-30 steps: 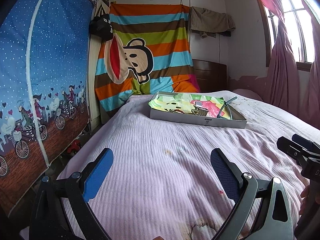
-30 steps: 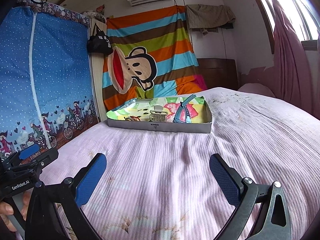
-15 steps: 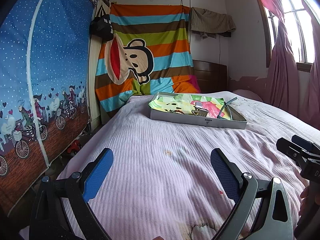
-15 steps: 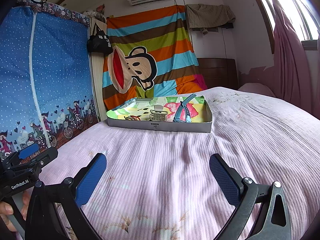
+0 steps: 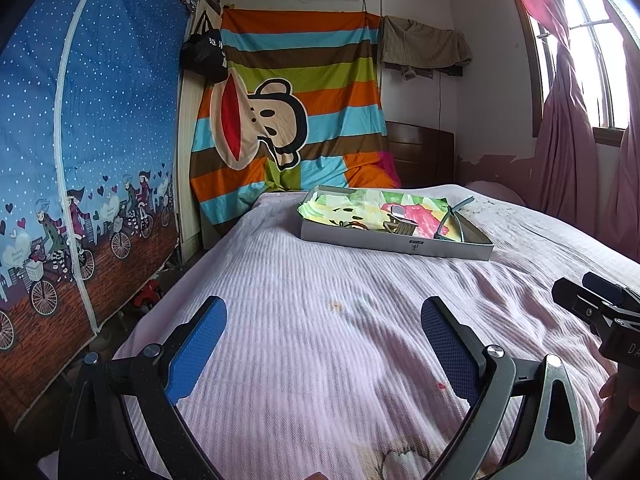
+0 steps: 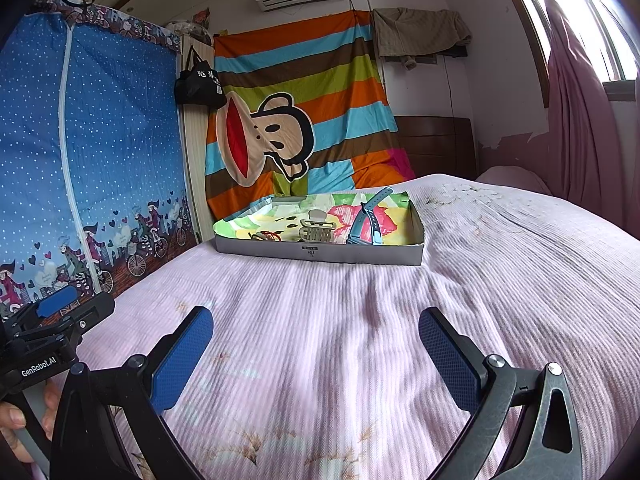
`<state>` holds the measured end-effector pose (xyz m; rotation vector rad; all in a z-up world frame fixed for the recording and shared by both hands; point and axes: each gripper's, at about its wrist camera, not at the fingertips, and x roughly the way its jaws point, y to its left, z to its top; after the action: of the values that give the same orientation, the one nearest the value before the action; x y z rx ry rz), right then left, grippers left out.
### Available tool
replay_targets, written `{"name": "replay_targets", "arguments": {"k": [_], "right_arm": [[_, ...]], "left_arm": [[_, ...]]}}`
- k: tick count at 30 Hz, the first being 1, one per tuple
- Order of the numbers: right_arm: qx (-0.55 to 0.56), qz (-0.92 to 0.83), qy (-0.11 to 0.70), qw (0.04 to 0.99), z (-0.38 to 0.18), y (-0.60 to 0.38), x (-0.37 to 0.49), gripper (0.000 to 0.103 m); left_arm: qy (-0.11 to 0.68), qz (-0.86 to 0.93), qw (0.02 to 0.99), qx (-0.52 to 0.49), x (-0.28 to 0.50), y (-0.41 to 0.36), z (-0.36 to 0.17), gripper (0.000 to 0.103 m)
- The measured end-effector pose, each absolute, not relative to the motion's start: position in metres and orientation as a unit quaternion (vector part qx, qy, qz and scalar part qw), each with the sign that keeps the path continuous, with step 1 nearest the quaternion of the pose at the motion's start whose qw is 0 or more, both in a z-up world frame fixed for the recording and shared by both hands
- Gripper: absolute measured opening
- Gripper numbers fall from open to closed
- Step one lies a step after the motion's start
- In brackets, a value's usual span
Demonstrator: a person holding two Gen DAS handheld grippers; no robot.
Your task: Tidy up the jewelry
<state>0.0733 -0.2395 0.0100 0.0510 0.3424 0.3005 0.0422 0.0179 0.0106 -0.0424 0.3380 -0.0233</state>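
A shallow grey cardboard tray (image 6: 320,254) with a colourful lining sits far ahead on the pink bed; it also shows in the left wrist view (image 5: 394,242). Inside lie a beige hair claw clip (image 6: 316,232), a blue watch strap (image 6: 366,220) propped on the right wall, and a small reddish piece (image 6: 266,235) at the left. My left gripper (image 5: 322,344) is open and empty, low over the bedspread. My right gripper (image 6: 316,354) is open and empty too, well short of the tray.
The pink ribbed bedspread (image 6: 440,300) covers the bed. A blue fabric wardrobe (image 5: 80,160) stands along the left edge. A striped monkey cloth (image 6: 296,132) hangs behind the tray. Pink curtains (image 6: 580,132) and a window are at the right.
Both views have shifted only slightly; the tray sits a little lower and closer. Both grippers stay open and empty.
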Motion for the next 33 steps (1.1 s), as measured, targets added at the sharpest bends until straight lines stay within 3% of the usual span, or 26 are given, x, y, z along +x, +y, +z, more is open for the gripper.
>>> {"name": "replay_targets", "arguments": {"k": [33], "right_arm": [[0.025,0.150,0.170,0.974,0.0099,-0.2386,0.0727,0.103]], "left_arm": [[0.164,-0.011,0.986,-0.017,0.0425,0.0133,0.0146,0.095]]}}
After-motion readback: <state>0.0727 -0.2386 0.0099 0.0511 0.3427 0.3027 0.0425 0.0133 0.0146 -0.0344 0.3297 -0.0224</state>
